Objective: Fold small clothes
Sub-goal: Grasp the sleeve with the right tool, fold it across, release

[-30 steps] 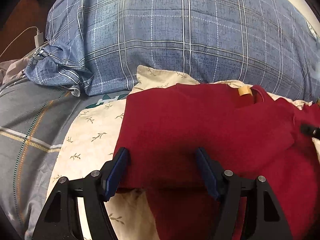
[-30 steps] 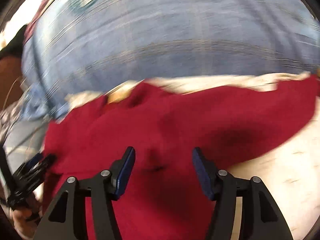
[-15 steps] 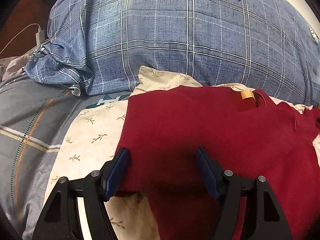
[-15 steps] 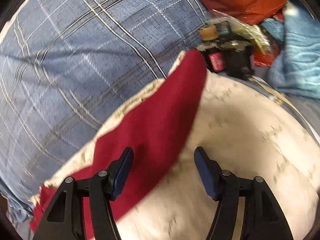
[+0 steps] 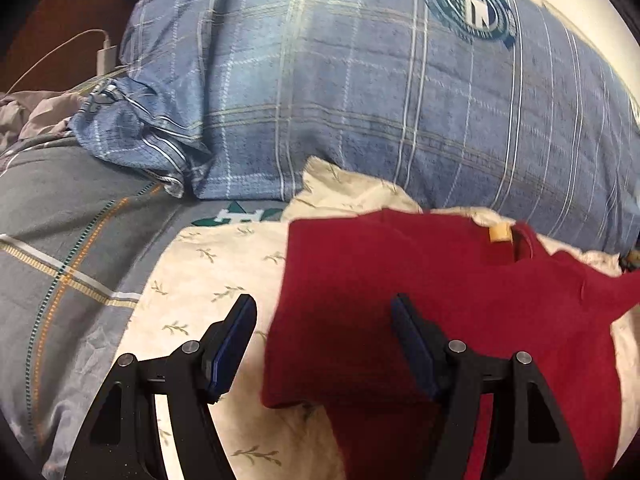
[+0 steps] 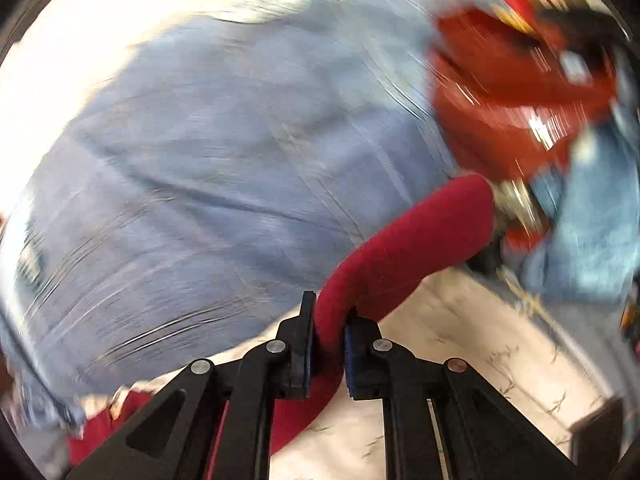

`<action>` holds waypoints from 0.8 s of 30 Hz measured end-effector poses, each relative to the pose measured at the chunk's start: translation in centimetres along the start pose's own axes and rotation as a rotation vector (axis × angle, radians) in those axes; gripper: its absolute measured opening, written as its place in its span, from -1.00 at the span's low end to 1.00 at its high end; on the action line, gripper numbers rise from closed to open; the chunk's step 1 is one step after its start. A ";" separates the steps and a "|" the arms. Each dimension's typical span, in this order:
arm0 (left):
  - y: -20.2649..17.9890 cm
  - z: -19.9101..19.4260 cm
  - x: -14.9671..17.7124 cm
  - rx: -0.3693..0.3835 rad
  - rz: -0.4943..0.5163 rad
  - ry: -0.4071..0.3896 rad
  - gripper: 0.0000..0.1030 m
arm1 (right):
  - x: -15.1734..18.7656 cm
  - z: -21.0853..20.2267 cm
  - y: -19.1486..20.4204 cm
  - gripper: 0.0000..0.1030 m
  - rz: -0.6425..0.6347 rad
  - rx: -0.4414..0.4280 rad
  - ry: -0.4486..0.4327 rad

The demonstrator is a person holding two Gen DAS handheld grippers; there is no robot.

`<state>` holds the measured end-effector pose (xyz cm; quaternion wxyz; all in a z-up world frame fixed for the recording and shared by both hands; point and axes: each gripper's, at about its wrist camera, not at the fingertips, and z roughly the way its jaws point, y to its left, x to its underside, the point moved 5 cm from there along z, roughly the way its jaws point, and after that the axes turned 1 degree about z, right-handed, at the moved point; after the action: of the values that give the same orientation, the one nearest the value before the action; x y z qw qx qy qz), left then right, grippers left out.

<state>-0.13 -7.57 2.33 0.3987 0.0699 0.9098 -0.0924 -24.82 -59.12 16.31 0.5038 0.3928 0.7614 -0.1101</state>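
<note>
While right view is smeared, left view is sharp; notes by item.

Shirt: red shirt (image 5: 420,292) lies spread on a cream leaf-print sheet (image 5: 200,280) on the bed, neck end toward the blue plaid pillow (image 5: 360,100). Tan neck label (image 5: 500,234) shows at the collar. One sleeve (image 6: 408,244) is lifted off the sheet, seen in the right view as a red roll rising toward the pillow.

Left gripper (image 5: 324,344): fingers wide apart, nothing between the pads pressed. Left finger (image 5: 232,348) sits over bare sheet, just off the shirt's left edge. Right finger (image 5: 412,348) sits over the shirt body. That left edge runs between the two fingers. Touching or hovering: cannot tell.

Right gripper (image 6: 327,344): fingers have just been closing and now pinch the sleeve; red cloth fills the narrow gap and bulges out above the tips. Cloth trails down below the fingers to the rest of the shirt at lower left.

Surroundings: grey striped bedding (image 5: 60,248) left of the sheet; white charger and cable (image 5: 105,58) behind the pillow; blurred red bag (image 6: 512,92) and light blue cloth (image 6: 592,220) at right, details unreadable.
</note>
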 end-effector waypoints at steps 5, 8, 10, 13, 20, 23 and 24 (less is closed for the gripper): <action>0.8 -1.3 -0.3 0.016 -0.031 -0.032 0.34 | 2.7 -2.9 12.1 -0.78 -0.233 -0.203 0.041; 1.3 -1.9 -0.3 0.028 -0.046 -0.043 0.34 | 7.6 -3.2 20.6 -0.78 -0.391 -0.352 0.112; 1.6 -2.0 -0.3 0.036 -0.053 -0.045 0.34 | 12.4 -3.4 25.1 -0.77 -0.490 -0.438 0.178; 1.8 -1.8 -0.4 0.060 -0.067 -0.039 0.34 | 20.2 -2.2 29.6 -0.69 -0.597 -0.495 0.283; 2.1 -1.1 -0.8 0.122 -0.091 -0.014 0.35 | 28.3 -0.7 29.6 0.00 -0.680 -0.488 0.460; 1.4 -0.9 -0.8 0.154 -0.088 -0.012 0.40 | 26.5 -3.0 27.6 0.32 -0.656 -0.498 0.416; 1.0 -0.9 -0.9 0.163 -0.081 -0.005 0.40 | 25.8 -3.5 26.8 0.32 -0.653 -0.488 0.395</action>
<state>0.03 -6.41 3.44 0.3898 0.0653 0.9003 -0.1825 -12.94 -26.66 2.06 0.3655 0.0152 0.9307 -0.0036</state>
